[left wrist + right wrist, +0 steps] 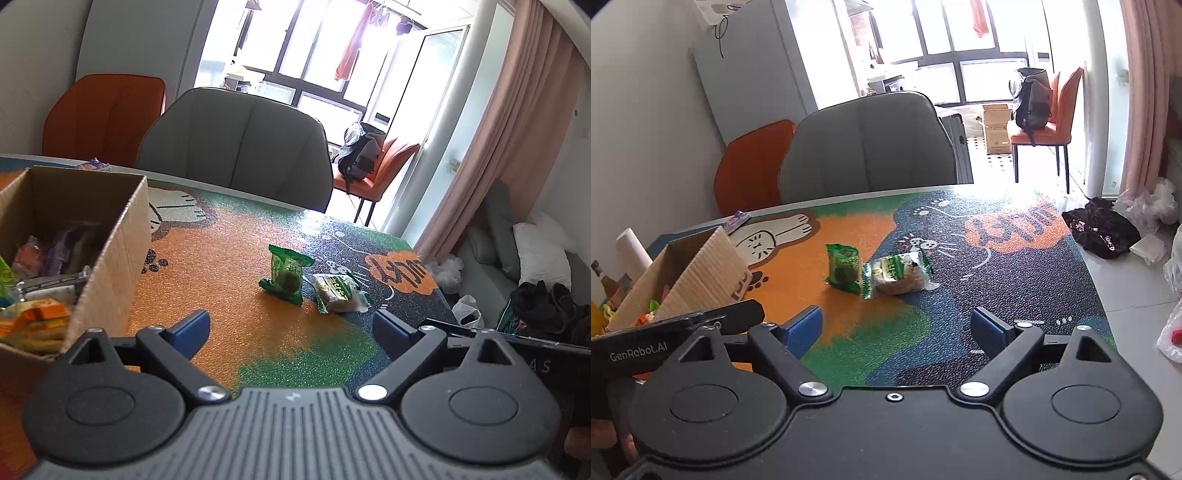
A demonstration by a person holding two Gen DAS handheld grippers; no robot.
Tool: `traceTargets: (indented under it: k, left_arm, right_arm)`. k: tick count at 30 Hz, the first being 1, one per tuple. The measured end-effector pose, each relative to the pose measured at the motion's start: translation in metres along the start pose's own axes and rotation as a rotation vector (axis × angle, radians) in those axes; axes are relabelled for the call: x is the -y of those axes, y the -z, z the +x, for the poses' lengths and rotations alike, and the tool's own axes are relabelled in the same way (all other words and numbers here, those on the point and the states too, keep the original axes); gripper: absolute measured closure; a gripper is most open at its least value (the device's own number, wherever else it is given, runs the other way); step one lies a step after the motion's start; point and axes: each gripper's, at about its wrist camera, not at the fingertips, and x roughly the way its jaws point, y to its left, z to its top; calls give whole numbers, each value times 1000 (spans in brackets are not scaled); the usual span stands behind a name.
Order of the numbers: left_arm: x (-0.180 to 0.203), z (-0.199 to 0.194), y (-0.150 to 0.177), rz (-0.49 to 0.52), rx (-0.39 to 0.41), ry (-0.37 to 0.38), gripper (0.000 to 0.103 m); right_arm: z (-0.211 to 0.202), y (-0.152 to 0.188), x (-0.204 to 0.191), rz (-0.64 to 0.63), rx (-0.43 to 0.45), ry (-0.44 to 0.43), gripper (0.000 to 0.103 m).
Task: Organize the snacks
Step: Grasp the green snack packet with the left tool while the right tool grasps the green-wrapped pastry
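A grey chair (236, 147) is seen pushed up to the far edge of the patterned table mat (236, 258). An orange chair (107, 118) stands just beside the grey chair, toward the wall. A second orange chair (1049, 125) is set well apart from the grey chair, near the windows, with a dark backpack (1032, 99) resting on its seat. A cardboard carton (997, 127) sits on the floor between the two. Pink curtains (517, 129) hang beyond the backpack's chair.

Green snack packet (286, 275) on an orange, green and dark-blue cartoon mat (236, 302) (brown cardboard box (110, 251) beside).
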Motion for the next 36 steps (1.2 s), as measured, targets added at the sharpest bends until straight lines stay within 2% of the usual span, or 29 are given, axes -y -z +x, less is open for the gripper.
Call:
traceTargets:
  k: [14,22,27,30,33,34,36]
  left_arm:
    - [-9,73,-23,-23,-79,-56,35]
    - [-12,114,-30,-30,-124,-43,36]
    - [-6,137,-32,26,-136,-59,36]
    - [-7,149,-32,24,-156,-51,37]
    - [-6,154,-31,42,-148,-48,47]
    - [-7,154,-31,45,-146,-51,59]
    - [-12,152,-33,21,-140,-46,65]
  right_arm:
    - [64,-20,21,21,-87,-24,17]
    - [93,-29,32,37,-123,-31,22]
    - [105,-32,38,46,-136,-31,22]
    - [109,-34,39,50,-141,-33,23]
    - [112,-37,36,31,-141,-32,23]
    - [113,-38,35,30,-143,-33,23]
    - [117,-39,34,34,-148,-35,23]
